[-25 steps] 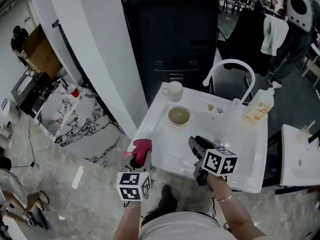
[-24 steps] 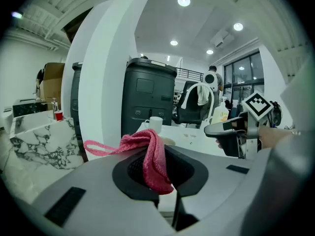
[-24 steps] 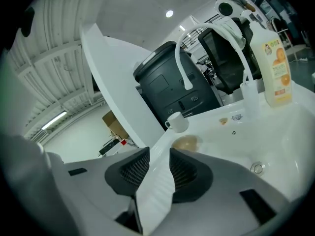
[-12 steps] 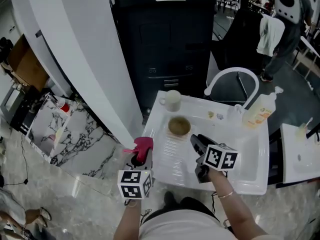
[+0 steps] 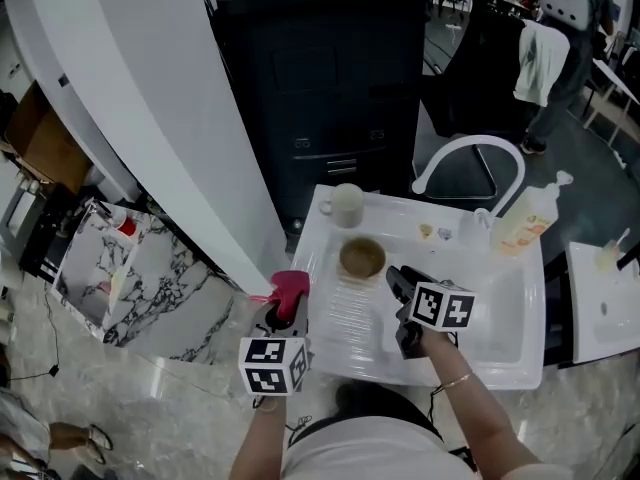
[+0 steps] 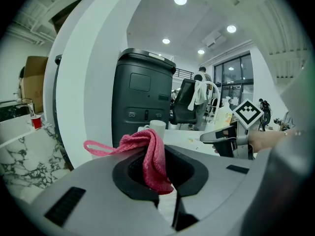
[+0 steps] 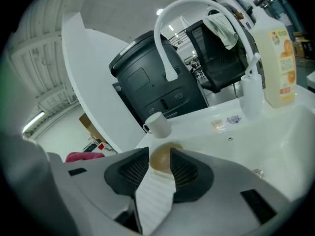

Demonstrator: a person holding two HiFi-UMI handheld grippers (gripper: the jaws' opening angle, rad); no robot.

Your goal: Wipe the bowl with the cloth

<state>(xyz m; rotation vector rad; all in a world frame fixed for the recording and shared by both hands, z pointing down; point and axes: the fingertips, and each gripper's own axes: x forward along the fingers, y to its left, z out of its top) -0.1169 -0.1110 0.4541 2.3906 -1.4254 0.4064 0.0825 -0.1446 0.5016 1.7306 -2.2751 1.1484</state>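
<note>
A tan bowl [image 5: 361,258] sits upright on the ribbed drainboard of the white sink [image 5: 500,363]. My left gripper [image 5: 286,310] hangs at the sink's left edge, shut on a pink cloth [image 5: 289,291] that drapes over its jaws [image 6: 150,156]. My right gripper [image 5: 394,279] hovers just right of the bowl and a little nearer to me, open and holding nothing. In the right gripper view the bowl [image 7: 162,159] shows beyond the gap of the gripper [image 7: 160,167], apart from both jaws. The left gripper [image 6: 160,173] points past the cloth toward the sink.
A white mug [image 5: 345,205] stands behind the bowl at the sink's back left corner. The curved white faucet [image 5: 470,158] and a soap bottle [image 5: 525,223] stand at the back right. A black cabinet [image 5: 320,88] rises behind the sink, and a white column [image 5: 150,108] on the left.
The head view has shifted over the sink. My right gripper has come a little closer to the bowl. The left gripper still holds the cloth at the sink's left edge.
</note>
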